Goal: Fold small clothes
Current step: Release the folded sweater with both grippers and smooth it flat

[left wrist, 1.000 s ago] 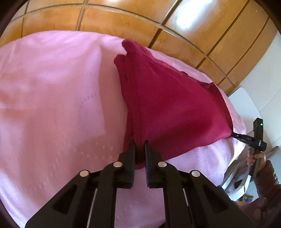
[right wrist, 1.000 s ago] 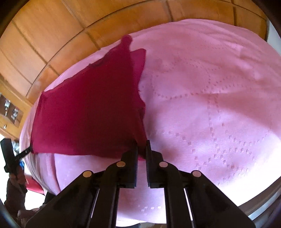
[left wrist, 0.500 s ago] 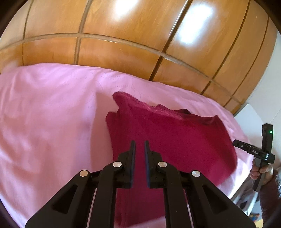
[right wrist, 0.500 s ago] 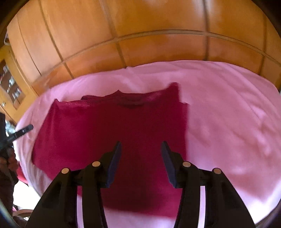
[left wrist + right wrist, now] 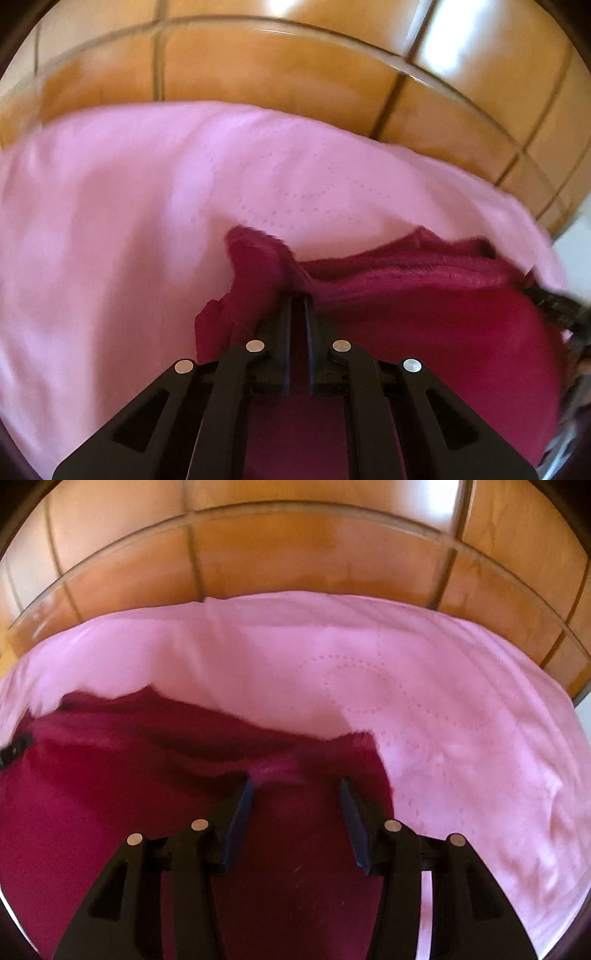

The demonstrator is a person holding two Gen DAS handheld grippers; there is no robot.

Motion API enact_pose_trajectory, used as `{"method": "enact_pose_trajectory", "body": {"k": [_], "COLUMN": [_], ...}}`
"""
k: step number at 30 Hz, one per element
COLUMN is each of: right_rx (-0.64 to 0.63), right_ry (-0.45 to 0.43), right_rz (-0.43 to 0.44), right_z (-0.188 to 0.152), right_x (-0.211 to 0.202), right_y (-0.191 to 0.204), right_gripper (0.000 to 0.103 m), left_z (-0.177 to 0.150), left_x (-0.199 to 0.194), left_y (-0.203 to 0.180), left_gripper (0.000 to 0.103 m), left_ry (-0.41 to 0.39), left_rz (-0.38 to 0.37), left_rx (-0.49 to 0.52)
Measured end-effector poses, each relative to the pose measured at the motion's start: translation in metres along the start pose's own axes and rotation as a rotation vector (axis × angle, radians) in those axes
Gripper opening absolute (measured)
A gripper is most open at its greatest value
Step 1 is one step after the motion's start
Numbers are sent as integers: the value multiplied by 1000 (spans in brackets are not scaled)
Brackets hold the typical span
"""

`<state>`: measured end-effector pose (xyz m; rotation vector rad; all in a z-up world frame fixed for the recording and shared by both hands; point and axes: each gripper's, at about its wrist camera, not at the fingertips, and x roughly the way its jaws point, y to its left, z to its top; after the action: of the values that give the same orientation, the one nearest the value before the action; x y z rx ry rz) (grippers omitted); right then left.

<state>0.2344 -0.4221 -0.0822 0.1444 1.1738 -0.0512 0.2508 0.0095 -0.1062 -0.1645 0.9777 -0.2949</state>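
Note:
A dark red garment point(image 5: 424, 332) lies on a pink sheet point(image 5: 110, 240). In the left wrist view my left gripper point(image 5: 298, 301) is shut on the garment's left corner, with cloth bunched up around the fingertips. The right gripper's black tip point(image 5: 554, 306) shows at the garment's far right edge there. In the right wrist view the garment point(image 5: 110, 794) fills the lower left, its far edge rumpled. My right gripper point(image 5: 295, 790) is open wide just above the garment's right part, holding nothing. The left gripper's tip point(image 5: 14, 749) shows at the far left edge.
The pink sheet point(image 5: 443, 701) covers a rounded surface that drops off at its edges. Behind it stands a glossy wooden panelled wall point(image 5: 295, 66), also in the right wrist view point(image 5: 295, 546). Both views are blurred by motion.
The garment was held up by both grippers, then laid down on the sheet. My right gripper opened and let go. My left gripper now pinches the left corner close to the sheet.

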Motion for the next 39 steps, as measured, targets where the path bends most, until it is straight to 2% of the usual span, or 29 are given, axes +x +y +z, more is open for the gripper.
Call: {"method": "enact_pose_trajectory", "body": {"k": [3, 8, 12, 19, 24, 28, 34, 39], "right_rx": [50, 51, 53, 64, 104, 134, 224, 278], "right_ry": [-15, -24, -45, -93, -105, -95, -46, -17], "right_rz": [34, 32, 42, 54, 48, 52, 132, 158], "right_z": [0, -1, -4, -29, -52, -69, -92, -108], "right_x": [7, -2, -21, -67, -91, -100, -98, -89], "right_y": [-7, -8, -1, -6, -18, -27, -38, -43], "right_gripper": [51, 55, 76, 78, 78, 78, 83, 83], "left_z": [0, -4, -20, -56, -72, -84, -93, -99], "left_x": [-4, -30, -60, -96, -107, -112, -113, -110], "left_y": [7, -14, -31, -43, -47, -48, -49, -44], "left_gripper": [5, 5, 5, 5, 5, 5, 5, 5], "left_ry": [0, -19, -60, -123, -131, -127, -121, -99], "left_rz": [-15, 52, 72, 124, 122, 122, 141, 149], "left_rx": [-31, 16, 64, 130, 139, 145, 153, 138]}}
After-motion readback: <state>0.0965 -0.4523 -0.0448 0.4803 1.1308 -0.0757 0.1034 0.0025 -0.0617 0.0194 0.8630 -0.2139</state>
